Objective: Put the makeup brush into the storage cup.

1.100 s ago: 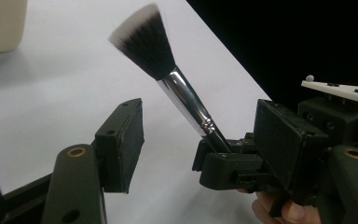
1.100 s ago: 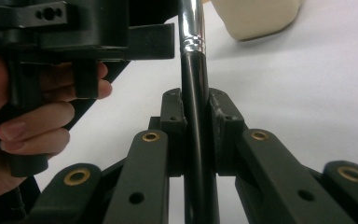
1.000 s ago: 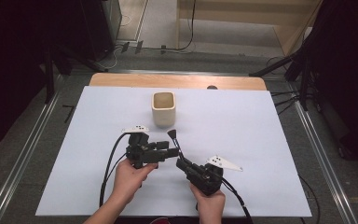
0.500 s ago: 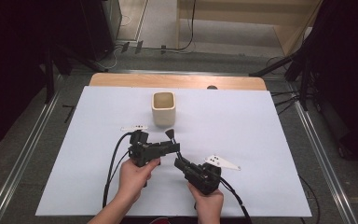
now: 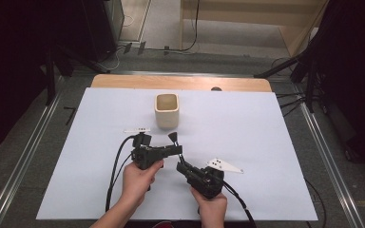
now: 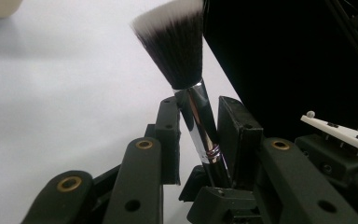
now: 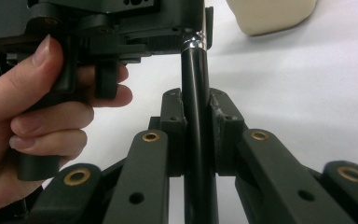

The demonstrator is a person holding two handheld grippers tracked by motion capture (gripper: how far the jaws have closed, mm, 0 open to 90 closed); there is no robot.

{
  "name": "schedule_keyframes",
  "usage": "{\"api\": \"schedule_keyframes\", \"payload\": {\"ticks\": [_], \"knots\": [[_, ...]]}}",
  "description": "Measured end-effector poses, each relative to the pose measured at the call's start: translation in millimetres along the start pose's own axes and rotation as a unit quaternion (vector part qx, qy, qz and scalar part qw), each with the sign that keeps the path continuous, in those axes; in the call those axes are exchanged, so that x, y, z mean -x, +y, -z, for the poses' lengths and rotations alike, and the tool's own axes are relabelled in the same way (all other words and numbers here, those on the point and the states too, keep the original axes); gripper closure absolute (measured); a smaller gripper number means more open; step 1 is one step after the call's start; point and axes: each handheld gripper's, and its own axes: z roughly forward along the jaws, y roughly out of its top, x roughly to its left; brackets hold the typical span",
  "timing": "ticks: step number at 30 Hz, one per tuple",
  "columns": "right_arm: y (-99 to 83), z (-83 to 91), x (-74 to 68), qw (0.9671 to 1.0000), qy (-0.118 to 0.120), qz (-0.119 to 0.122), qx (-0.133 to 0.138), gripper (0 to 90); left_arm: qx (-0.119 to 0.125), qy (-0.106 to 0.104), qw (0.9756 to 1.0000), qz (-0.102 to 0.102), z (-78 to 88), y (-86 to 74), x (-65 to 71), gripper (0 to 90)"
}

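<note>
A makeup brush [image 5: 173, 138] with dark, white-tipped bristles [image 6: 175, 51] stands tilted above the white table, just in front of a cream cup [image 5: 166, 110]. My left gripper [image 5: 175, 150] is shut on its silver ferrule [image 6: 200, 135], seen between the two black jaws in the left gripper view. My right gripper [image 5: 181, 167] comes in from the near right and is shut on the black handle [image 7: 196, 93] lower down, with both pads [image 7: 175, 121] pressed against it. The left gripper's body [image 7: 121, 28] and the hand [image 7: 28, 107] holding it sit close ahead in the right gripper view.
The white table cover [image 5: 266, 133] has free room left and right of the hands. A wooden strip [image 5: 180, 83] runs along the far edge. Cables [image 5: 116, 171] trail from the grippers toward the near edge. Metal rails [image 5: 323, 142] border the table.
The left gripper has rolled a little, so its top plate now shows edge-on. The brush and the right gripper have hardly moved.
</note>
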Motion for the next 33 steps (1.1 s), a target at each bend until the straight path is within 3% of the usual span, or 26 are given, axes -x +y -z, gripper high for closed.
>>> {"api": "schedule_keyframes", "payload": {"ticks": [9, 14, 15, 17, 22, 26, 30, 33], "knots": [[-0.6, -1.0, -0.6, 1.0000, 0.002, 0.005, -0.006, 79.8, -0.006, -0.011, 0.9998, 0.013, 1.1, 0.9, -0.7, 74.3], [-0.5, -1.4, -1.5, 0.9998, -0.003, 0.015, -0.011, 78.8, -0.009, -0.033, 0.9989, 0.033, 2.1, 1.9, -1.5, 77.7], [-0.1, -1.7, -2.1, 0.9998, -0.007, 0.016, -0.013, 77.3, -0.010, -0.029, 0.9992, 0.028, 2.5, 2.1, -0.7, 78.3], [1.7, -2.4, -2.4, 0.9996, -0.006, 0.020, -0.020, 66.1, -0.012, -0.025, 0.9994, 0.023, 3.5, 2.7, -0.5, 78.5], [9.5, -3.9, -6.4, 0.9961, -0.029, 0.064, -0.053, 46.6, -0.012, -0.016, 0.9997, 0.017, 7.1, 4.8, -1.5, 78.5], [19.4, -5.0, -6.0, 0.9948, -0.030, 0.068, -0.069, 39.2, -0.016, -0.007, 0.9998, 0.007, 10.1, 7.8, -2.0, 78.5], [25.4, -8.2, -5.4, 0.9922, -0.021, 0.090, -0.084, 36.4, -0.023, 0.001, 0.9997, -0.005, 11.5, 10.1, -1.7, 78.5], [32.2, -10.0, -4.3, 0.9880, -0.015, 0.093, -0.123, 37.1, -0.030, 0.004, 0.9995, -0.010, 12.7, 10.6, -1.3, 78.5]]}}
